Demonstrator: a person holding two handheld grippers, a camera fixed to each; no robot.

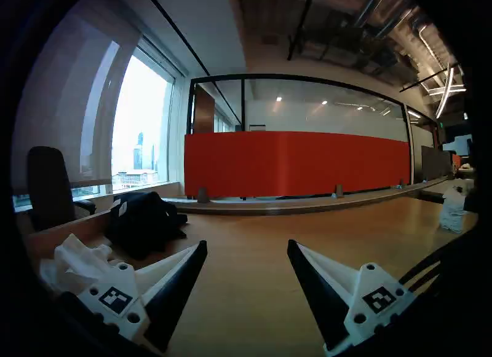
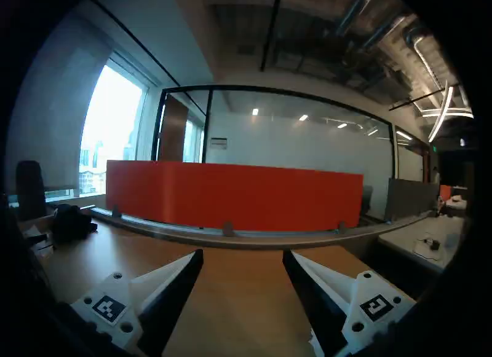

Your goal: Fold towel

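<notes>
Left tongs [image 1: 246, 243]: apart, empty, above the worktop [image 1: 258, 308].
Right tongs [image 2: 243, 252]: apart, empty.
Towel: probably the crumpled white cloth [image 1: 71, 258], lower left of the left gripper view; I can't be sure.
Handling: likely light, soft, floppy; I'd pinch a corner.
Writing: none readable; only square markers [image 1: 115, 300] on my tongs.

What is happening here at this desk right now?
A person holds the left hand-held gripper and the right hand-held gripper over a wooden desk. Both are open and hold nothing. A crumpled white cloth, perhaps the towel, lies beside a black bag, untouched. Folding has not begun.
</notes>
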